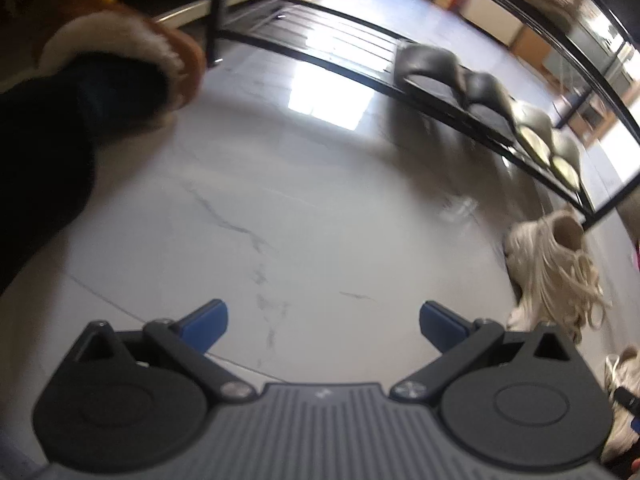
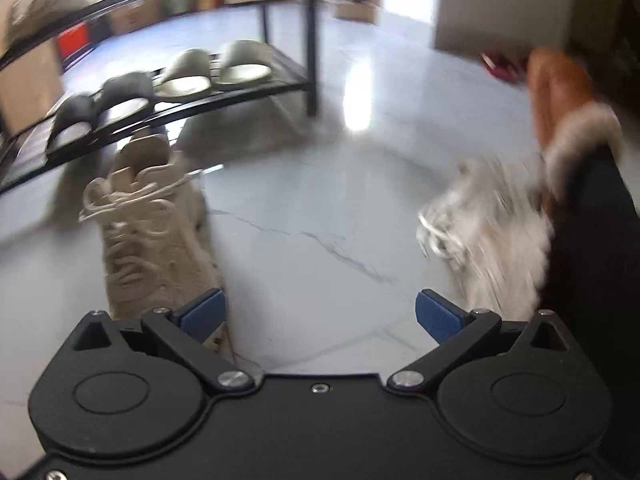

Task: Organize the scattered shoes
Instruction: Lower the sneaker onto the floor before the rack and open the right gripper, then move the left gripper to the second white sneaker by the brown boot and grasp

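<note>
Left gripper (image 1: 323, 322), lower half of the left wrist frame: black linkage arms showing silver screw heads at the pivots; blue ribbed fingertips (image 1: 208, 320); two round black discs flanking a grey ribbed body; triangular cut-outs at the outer corners. Right gripper (image 2: 320, 314), lower half of the right wrist frame: same linkage and blue pads, body plain black with a small centre screw. Person wearing dark trousers (image 1: 44, 168) and a brown slipper (image 1: 160, 52) trimmed in pale fleece, upper left.

Beige laced sneaker (image 2: 152, 236), grey-veined white floor (image 2: 320, 216), black rack (image 2: 240, 88), blue pads (image 2: 202, 314).
</note>
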A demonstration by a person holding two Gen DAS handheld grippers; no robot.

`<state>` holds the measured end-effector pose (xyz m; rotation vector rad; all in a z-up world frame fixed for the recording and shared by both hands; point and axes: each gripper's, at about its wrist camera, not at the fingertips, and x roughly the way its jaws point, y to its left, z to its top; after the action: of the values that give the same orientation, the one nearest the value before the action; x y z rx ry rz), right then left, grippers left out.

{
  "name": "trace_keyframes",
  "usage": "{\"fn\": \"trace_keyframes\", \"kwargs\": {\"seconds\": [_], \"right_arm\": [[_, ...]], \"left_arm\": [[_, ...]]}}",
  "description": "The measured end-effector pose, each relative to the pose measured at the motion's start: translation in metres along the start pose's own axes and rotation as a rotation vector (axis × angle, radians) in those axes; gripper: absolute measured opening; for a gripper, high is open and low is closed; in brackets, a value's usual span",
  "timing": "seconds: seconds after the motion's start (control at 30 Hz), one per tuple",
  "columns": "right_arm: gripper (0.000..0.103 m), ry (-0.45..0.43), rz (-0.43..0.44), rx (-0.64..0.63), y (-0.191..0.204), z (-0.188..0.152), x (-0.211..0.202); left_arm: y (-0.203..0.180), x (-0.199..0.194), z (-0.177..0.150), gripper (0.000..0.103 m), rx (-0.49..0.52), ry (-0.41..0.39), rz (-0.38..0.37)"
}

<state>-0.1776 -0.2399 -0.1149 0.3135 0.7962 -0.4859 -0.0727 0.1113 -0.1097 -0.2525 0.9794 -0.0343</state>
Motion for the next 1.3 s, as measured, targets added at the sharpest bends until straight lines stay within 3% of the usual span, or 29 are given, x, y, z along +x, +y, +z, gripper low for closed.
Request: {"fn": "trace_keyframes", "kwargs": {"seconds": [0.3,0.43,0.47,0.57,0.6,0.67,0.7,0.77,0.87,0.97,1.3], "right_arm": [[0.103,0.002,-0.041,0.173,-0.042,-0.009,0.009],[0.103,-0.024,0.008,0.27,-0.061,-0.005,-0.001],[0.103,-0.056,-0.001,0.284,-0.064,-0.005,-0.006],[0.103,-0.264,-0.135,0.309,-0.075,-0.003,-0.033],[0.103,-0.394,-0.229,0.338,-0.082,-0.004,-0.048],[0.103,-0.545,-0.336,0.403,-0.095,-0.006,-0.064],[0.103,-0.579,-0.364,0.44,-0.101,-0.008,-0.068],[0.103,-0.646,-0.42,0.517,-0.115,-0.011,-0.075],[0.103,-0.66,-0.44,0.655,-0.142,-0.016,-0.077],[0.103,-0.67,-0.426,0.786,-0.165,-0.022,-0.078],[0.103,-0.613,-0.346,0.857,-0.187,-0.023,-0.06]], "left_arm": [[-0.094,-0.008,0.002,0.102,0.183,-0.004,-0.088],[-0.148,-0.006,0.003,0.102,0.276,-0.003,-0.134],[-0.165,-0.005,0.003,0.102,0.307,-0.002,-0.148],[-0.24,0.0,-0.002,0.102,0.457,-0.004,-0.241],[-0.247,0.001,-0.003,0.102,0.472,0.0,-0.255],[-0.281,0.009,-0.011,0.102,0.517,0.033,-0.321],[-0.309,0.019,-0.02,0.102,0.535,0.075,-0.368],[-0.332,0.026,-0.03,0.102,0.545,0.1,-0.392],[-0.37,0.037,-0.048,0.102,0.587,0.141,-0.438],[-0.402,0.059,-0.066,0.102,0.593,0.24,-0.481],[-0.439,0.132,-0.109,0.102,0.294,0.586,-0.551]]}}
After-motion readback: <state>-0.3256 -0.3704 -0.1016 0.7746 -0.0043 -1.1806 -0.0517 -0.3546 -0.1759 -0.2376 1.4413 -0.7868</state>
